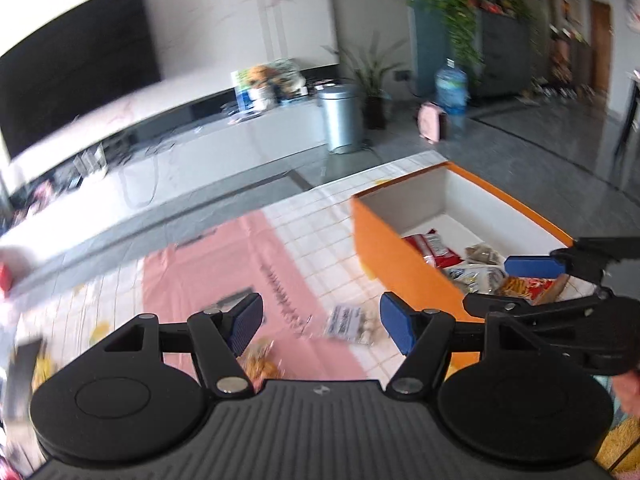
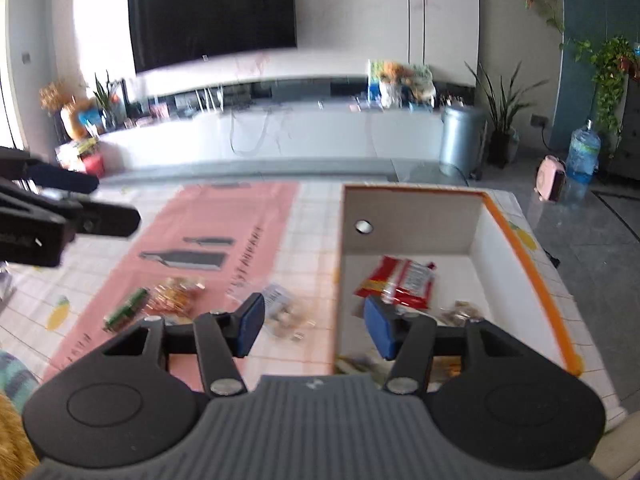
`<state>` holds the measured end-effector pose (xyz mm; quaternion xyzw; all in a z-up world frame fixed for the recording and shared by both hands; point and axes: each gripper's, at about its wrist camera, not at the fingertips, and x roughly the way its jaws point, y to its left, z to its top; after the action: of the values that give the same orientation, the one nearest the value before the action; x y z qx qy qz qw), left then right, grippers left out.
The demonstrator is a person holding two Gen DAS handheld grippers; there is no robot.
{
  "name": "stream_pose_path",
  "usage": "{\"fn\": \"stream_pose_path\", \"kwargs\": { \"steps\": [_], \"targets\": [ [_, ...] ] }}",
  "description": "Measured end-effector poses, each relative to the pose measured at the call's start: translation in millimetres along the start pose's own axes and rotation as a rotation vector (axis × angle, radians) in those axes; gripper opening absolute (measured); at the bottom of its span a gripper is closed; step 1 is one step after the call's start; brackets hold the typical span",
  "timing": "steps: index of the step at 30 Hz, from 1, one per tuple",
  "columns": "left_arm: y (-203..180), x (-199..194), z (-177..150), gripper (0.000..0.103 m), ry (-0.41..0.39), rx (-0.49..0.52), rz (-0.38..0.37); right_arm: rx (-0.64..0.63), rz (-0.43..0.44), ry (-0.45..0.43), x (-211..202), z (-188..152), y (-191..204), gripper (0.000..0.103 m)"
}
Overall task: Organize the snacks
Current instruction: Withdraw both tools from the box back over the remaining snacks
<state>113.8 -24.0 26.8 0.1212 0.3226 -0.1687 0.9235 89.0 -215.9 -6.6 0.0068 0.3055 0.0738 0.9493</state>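
An orange box (image 2: 520, 236) with a white inside stands on the right of the table. It holds a red packet (image 2: 400, 284) and other snacks. My right gripper (image 2: 314, 326) hovers open over the box's left wall, nothing between its blue pads. On the pink mat (image 2: 224, 232) lie a clear packet (image 2: 280, 312), a gold packet (image 2: 176, 296) and a green packet (image 2: 126, 314). My left gripper (image 1: 322, 324) is open and empty above the mat, with the clear packet (image 1: 348, 322) and a gold packet (image 1: 260, 364) below it. The orange box (image 1: 400, 264) is to its right.
The table wears a white tiled cloth (image 2: 312, 224); its far edge faces a grey floor. Beyond stand a TV console (image 2: 280, 136), a metal bin (image 2: 460, 140), a potted plant (image 2: 504, 120) and a water bottle (image 2: 584, 156). The other gripper (image 2: 116, 202) shows at the left.
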Motion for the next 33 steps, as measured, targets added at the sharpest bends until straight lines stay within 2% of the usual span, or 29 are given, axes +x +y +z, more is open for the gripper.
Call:
{"fn": "stream_pose_path", "kwargs": {
  "steps": [3, 6, 13, 20, 23, 25, 28, 30, 33],
  "targets": [
    [19, -5, -22, 0.079, 0.02, -0.093, 0.02, -0.008, 0.008, -0.06, -5, -8, 20, 0.058],
    [35, -9, -44, 0.079, 0.036, -0.178, 0.037, -0.025, 0.011, -0.082, -2, -17, 39, 0.058],
    [56, -17, -93, 0.079, 0.041, -0.359, 0.049, 0.018, 0.049, -0.063, 10, -41, 66, 0.058],
    [54, -11, -115, 0.078, 0.051, -0.428, 0.042, -0.011, 0.051, 0.001, 27, -64, 81, 0.058],
    [49, -5, -118, 0.068, 0.068, -0.436, 0.021, -0.013, 0.054, 0.02, 34, -69, 82, 0.058],
    [47, -1, -118, 0.055, 0.076, -0.442, 0.002, -0.016, 0.051, 0.023, 39, -70, 82, 0.058],
    [43, 5, -111, 0.047, 0.079, -0.43, -0.015, -0.021, 0.037, 0.028, 47, -70, 81, 0.06],
    [42, 9, -105, 0.043, 0.086, -0.419, -0.005, -0.027, 0.039, 0.036, 54, -70, 81, 0.06],
    [43, 18, -98, 0.043, 0.117, -0.428, 0.005, -0.043, 0.05, 0.061, 69, -67, 81, 0.06]
  ]
}}
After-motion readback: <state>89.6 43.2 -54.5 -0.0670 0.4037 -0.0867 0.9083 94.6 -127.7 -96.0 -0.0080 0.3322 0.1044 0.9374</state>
